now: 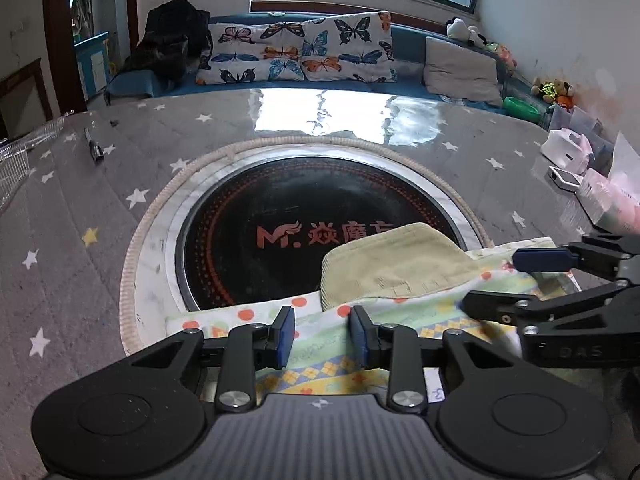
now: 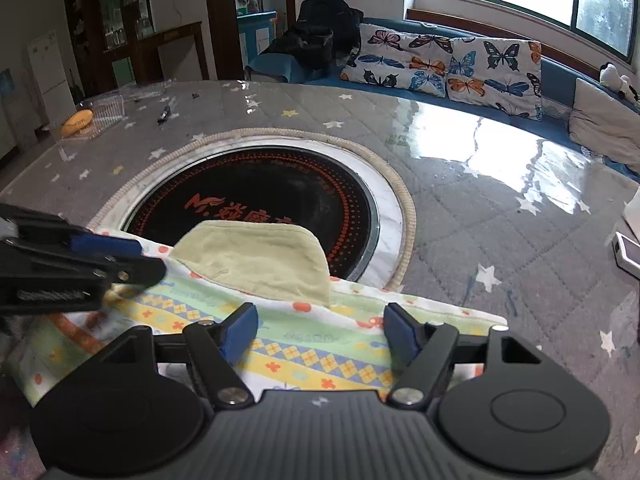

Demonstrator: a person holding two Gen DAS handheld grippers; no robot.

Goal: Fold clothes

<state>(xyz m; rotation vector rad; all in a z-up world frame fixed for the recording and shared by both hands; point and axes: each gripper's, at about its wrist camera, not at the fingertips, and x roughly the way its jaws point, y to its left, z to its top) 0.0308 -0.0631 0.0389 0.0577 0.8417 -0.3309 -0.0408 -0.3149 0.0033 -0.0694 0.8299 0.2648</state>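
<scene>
You had a garment [image 2: 320, 344] printed white, mint and yellow with orange dots and diamond bands, its folded-over lining [image 2: 256, 256] pale green. The tabletop [image 2: 460, 208] wore a grey quilted cover with white and yellow stars around a black hob [image 2: 248, 184] ringed in orange dots. Both tongs were black with blue pads [image 1: 286, 332].
</scene>
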